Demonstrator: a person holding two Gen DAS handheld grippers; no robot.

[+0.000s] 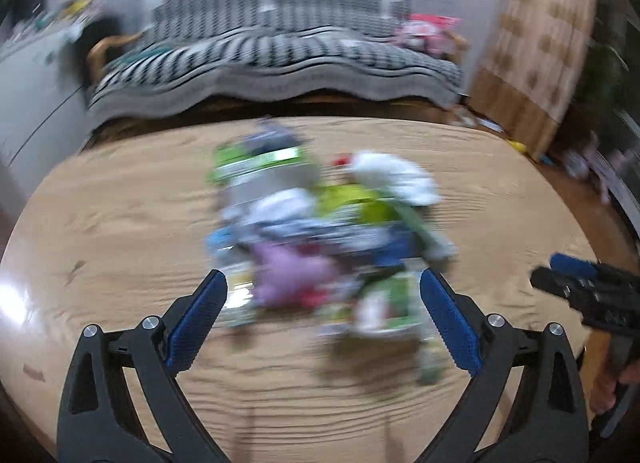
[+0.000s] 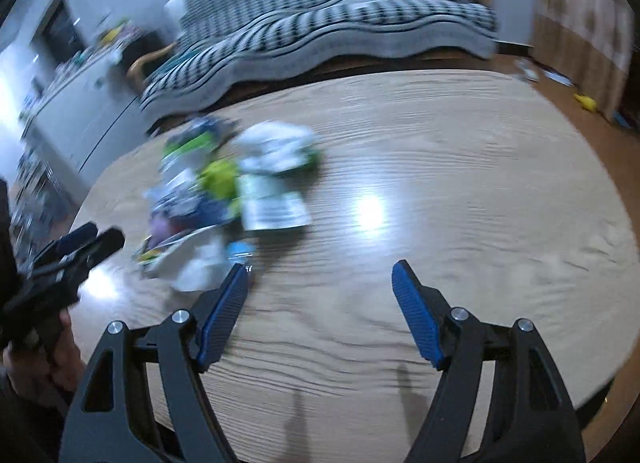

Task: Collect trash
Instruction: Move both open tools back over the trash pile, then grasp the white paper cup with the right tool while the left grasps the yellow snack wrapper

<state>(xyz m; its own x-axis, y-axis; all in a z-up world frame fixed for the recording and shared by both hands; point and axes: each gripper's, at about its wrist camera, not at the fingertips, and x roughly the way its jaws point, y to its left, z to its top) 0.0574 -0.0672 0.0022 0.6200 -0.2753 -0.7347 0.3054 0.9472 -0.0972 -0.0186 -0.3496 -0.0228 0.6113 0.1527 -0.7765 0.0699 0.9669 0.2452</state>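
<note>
A blurred pile of trash, with green, white, purple and blue wrappers and papers, lies on the wooden table. My left gripper is open, above the table, with the near edge of the pile between its fingers. The pile shows at the left in the right wrist view. My right gripper is open and empty over bare table to the right of the pile; its left fingertip is close to a white piece. Each gripper shows in the other's view: the right one and the left one.
A sofa with a black-and-white striped cover stands behind the table. A grey cabinet is at the left. A patterned curtain hangs at the right, with small items on the floor below it.
</note>
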